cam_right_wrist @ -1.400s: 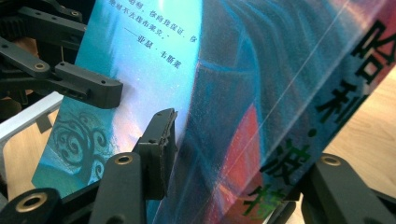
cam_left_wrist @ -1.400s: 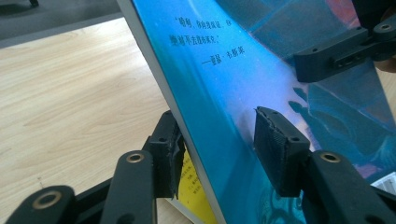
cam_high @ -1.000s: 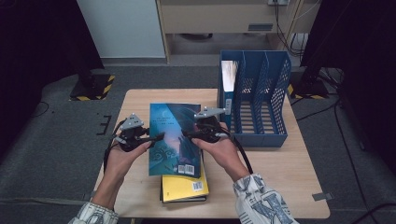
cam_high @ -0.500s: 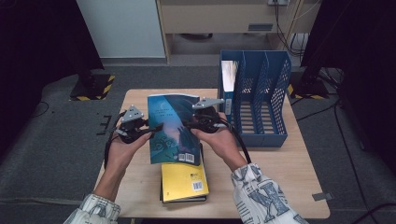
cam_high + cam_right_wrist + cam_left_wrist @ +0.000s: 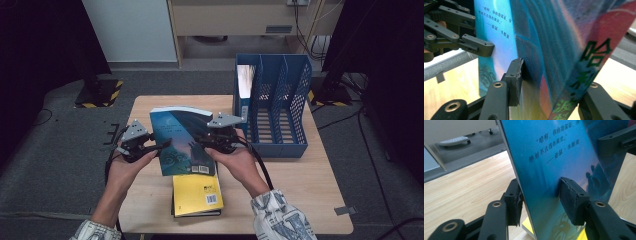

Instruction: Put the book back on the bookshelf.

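**Both tongs gripping the teal book above the desk**

While the yellow book (image 5: 196,192) is lying flat at the lower centre of the high view, the teal book (image 5: 182,140) is being held over it, tilted up, far edge higher, clear of the desk (image 5: 310,185).

Left tongs (image 5: 159,146) are pinching the book's left edge, just left of frame centre. In the left gripper view the right pad is pressing on the printed cover and the left pad is sitting against the other face, book (image 5: 554,170) between them; jaws have just been opening a little, still on the book.

Right tongs (image 5: 202,140) are pinching the right edge, at frame centre. In the right gripper view the left pad is pressed on the cover, and the right jaw is sitting behind the spine, its contact hidden. Book (image 5: 549,50) is standing between them; jaws have just been closing further on it. The left tongs (image 5: 484,48) are showing at the upper left of that view, clamped on the far edge.

Blue file rack (image 5: 280,100) is standing at the upper right of the high view, near the right tongs but apart. Its leftmost slot is holding something upright; I cannot tell what. The other slots are showing bare mesh.

Both hands are coming in from the bottom of the frame, with patterned sleeves at the wrists.
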A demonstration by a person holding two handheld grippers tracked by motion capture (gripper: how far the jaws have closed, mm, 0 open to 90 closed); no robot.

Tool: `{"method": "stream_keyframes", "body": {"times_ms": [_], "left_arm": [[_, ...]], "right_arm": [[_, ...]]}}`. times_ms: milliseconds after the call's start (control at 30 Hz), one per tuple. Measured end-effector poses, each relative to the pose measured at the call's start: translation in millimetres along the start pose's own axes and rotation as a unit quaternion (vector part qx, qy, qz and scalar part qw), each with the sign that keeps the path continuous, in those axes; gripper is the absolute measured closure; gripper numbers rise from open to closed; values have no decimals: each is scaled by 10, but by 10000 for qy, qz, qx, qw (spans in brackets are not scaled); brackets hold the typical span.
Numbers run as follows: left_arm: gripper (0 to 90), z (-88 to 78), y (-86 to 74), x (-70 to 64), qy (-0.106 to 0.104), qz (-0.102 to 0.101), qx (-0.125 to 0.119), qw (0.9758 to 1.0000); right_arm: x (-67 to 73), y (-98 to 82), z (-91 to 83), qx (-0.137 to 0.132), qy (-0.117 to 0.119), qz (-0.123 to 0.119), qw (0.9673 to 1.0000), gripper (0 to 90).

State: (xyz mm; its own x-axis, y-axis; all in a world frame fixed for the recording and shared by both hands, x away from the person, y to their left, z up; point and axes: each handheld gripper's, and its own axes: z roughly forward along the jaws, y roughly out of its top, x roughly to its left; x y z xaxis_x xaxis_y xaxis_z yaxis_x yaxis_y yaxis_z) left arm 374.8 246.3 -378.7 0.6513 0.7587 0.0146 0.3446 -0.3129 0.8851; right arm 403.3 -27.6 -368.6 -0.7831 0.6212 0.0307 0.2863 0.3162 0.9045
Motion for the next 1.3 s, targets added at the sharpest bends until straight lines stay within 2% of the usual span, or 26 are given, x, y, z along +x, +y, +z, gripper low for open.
{"method": "stream_keyframes", "body": {"times_ms": [233,567,700,967,1167,1300], "left_arm": [[514,-73,-80,-81,62,30,-177,9998],[471,-102,-128,-122,186,16,-220,9996],[453,-106,-183,-134,172,-13,-232,9996],[417,-70,-271,-122,131,-31,-132,9998],[369,-5,-344,-141,79,-102,-76,9999],[367,14,-361,-169,99,-12,33,9999]], "right_arm": [[89,-88,-88,-251,103,-24,9996,596],[143,-121,-146,-297,253,-100,9992,602],[187,-150,-167,-340,305,-147,9988,604],[203,-204,-149,-299,380,-181,9987,606],[207,-222,-151,-347,419,-221,9983,652],[220,-245,-162,-410,414,-254,9980,662]]}}
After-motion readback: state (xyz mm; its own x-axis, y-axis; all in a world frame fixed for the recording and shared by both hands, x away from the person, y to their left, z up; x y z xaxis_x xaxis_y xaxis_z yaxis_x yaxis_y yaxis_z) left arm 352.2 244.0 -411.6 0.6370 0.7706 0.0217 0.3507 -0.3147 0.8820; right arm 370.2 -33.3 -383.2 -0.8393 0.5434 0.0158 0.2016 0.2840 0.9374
